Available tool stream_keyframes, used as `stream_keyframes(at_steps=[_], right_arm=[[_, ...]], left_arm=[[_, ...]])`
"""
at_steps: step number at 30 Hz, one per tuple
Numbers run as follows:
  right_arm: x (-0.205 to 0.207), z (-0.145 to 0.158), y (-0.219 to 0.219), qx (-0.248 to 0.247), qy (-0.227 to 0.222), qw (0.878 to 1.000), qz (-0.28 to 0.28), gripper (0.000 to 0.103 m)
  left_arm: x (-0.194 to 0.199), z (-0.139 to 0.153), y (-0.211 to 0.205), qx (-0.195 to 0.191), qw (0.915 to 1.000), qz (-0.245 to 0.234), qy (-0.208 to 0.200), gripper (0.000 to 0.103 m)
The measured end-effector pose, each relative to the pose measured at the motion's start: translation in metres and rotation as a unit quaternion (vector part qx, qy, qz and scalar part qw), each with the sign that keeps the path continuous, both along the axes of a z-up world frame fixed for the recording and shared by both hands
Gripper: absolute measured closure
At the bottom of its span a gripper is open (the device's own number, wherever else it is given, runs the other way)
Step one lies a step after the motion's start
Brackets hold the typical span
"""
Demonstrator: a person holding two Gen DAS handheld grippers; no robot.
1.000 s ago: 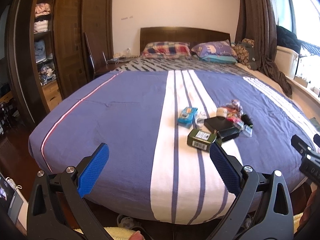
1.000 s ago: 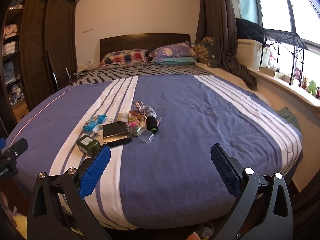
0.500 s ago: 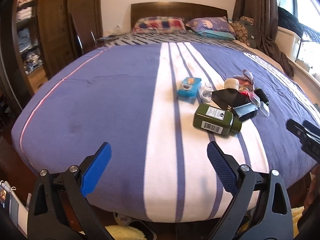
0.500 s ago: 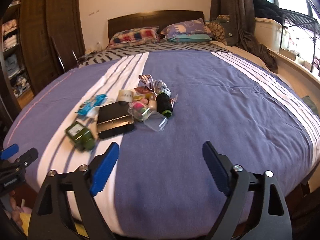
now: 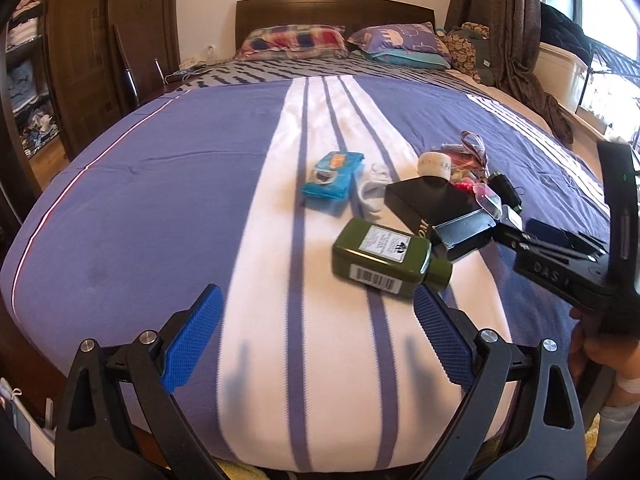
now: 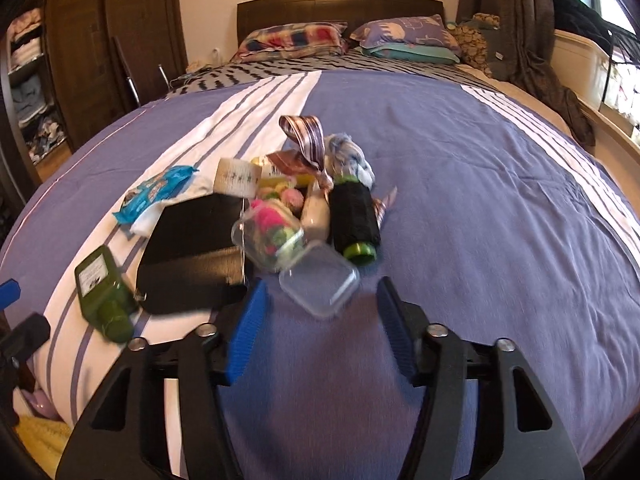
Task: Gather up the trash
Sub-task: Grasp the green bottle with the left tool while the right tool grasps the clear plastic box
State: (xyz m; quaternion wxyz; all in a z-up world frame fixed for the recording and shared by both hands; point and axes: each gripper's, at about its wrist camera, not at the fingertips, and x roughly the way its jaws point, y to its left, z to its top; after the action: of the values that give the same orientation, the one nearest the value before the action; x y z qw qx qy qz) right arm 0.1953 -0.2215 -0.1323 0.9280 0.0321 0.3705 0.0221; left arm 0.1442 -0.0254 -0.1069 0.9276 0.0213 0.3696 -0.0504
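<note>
A heap of trash lies on the blue-and-white striped bedspread (image 5: 168, 184). It holds a green bottle (image 5: 384, 256) on its side, a black box (image 5: 428, 204), a blue wrapper (image 5: 332, 172) and a white tape roll (image 5: 434, 164). My left gripper (image 5: 316, 294) is open and empty, its right pad just short of the bottle. In the right wrist view a clear plastic lid (image 6: 320, 272) lies between the tips of my right gripper (image 6: 320, 286). Its jaws are closing and the pads do not touch the lid. Behind it sit a clear jar (image 6: 272, 232) of coloured bits and a black roll (image 6: 356, 220).
Pillows (image 5: 292, 40) and a dark headboard (image 5: 332, 8) stand at the far end of the bed. A wooden wardrobe (image 5: 100, 40) with open shelves is on the left. On the right are brown curtains (image 5: 504, 20), a window ledge and a white bin (image 5: 560, 68). A hand (image 5: 604, 352) holds the right gripper.
Both grippers have moved forward and down toward the heap, which now looks larger. The right gripper's jaws have narrowed from wide open and now flank the clear lid. The left jaws stayed wide.
</note>
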Motion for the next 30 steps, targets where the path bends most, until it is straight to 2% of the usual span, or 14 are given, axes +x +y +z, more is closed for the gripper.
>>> stream_keyframes(at_steps=[1, 9, 14, 18, 27, 30], right_arm=[[0.003, 0.0, 0.0, -0.002, 0.0, 1.0, 0.002, 0.061], [-0.002, 0.011, -0.008, 0.001, -0.022, 1.0, 0.006, 0.061], [-0.014, 0.019, -0.017, 0.012, -0.03, 0.999, 0.004, 0.061], [-0.019, 0.021, -0.024, 0.021, -0.035, 0.999, -0.001, 0.061], [-0.017, 0.022, -0.027, 0.026, -0.038, 0.999, -0.006, 0.061], [-0.016, 0.022, -0.027, 0.025, -0.039, 0.999, -0.009, 0.061]], left_arm=[[0.002, -0.001, -0.003, 0.0, 1.0, -0.002, 0.002, 0.012], [0.015, -0.007, -0.022, -0.011, 0.9997, -0.017, 0.012, 0.013], [0.029, -0.012, -0.033, 0.005, 0.9997, -0.02, 0.015, 0.012], [0.036, -0.017, -0.034, -0.016, 0.9993, -0.024, 0.026, 0.012], [0.043, -0.029, -0.05, 0.002, 0.9976, -0.056, 0.041, 0.009], [0.051, -0.035, -0.047, -0.004, 0.9974, -0.058, 0.043, 0.009]])
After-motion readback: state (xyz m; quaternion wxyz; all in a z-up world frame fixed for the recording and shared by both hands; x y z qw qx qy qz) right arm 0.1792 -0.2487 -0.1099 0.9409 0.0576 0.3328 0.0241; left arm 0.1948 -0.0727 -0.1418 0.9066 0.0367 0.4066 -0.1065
